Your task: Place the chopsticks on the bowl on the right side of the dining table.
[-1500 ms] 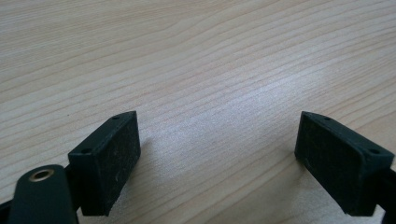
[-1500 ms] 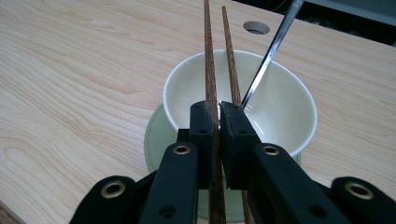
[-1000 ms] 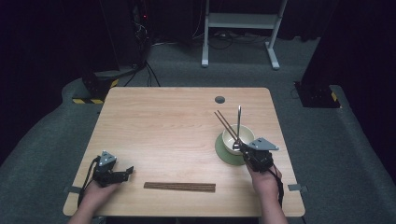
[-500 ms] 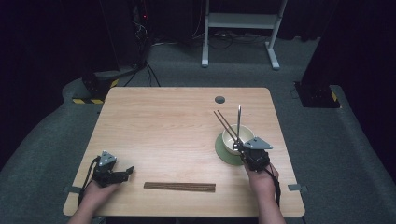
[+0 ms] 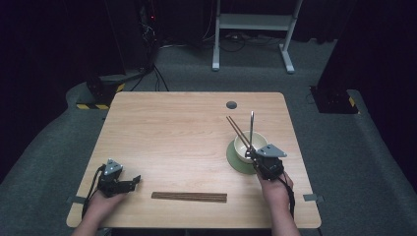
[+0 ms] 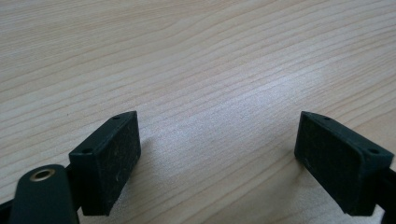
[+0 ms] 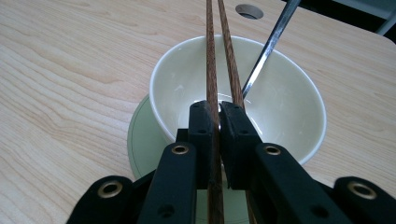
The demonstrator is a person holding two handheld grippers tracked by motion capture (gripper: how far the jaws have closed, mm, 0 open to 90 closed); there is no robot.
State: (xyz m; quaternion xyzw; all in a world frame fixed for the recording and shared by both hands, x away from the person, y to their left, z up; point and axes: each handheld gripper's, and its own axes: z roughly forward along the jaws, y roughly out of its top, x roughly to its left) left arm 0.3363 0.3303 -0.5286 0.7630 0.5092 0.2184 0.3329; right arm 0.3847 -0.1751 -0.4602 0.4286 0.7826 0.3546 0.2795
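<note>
right gripper [image 5: 252,153] sits at the near rim of the cream bowl [image 5: 250,145], jaws pinched tight on a pair of brown chopsticks [image 5: 237,131]. in the right gripper view the two black jaws stand nearly together at the middle, one chopstick [image 7: 210,70] clamped straight between them, the second one running just beside it over the right-hand jaw and fanning slightly away toward the far edge. the sticks rise up and over the bowl [image 7: 280,107], tips pointing toward the table's far side. a metal utensil handle [image 7: 271,42] leans in the bowl, its lower end down inside, upper end sticking out past the far rim. the bowl stands on a pale green saucer [image 7: 140,140], on the right half of the wooden table [image 5: 172,128].

left gripper [image 5: 129,182] rests low at the near left corner, the hand behind it. left gripper view: jaws spread wide, bare wood grain between them, nothing held.

another set of dark chopsticks [image 5: 189,196] lies flat along the near edge, between the two hands, well apart from both grippers.
</note>
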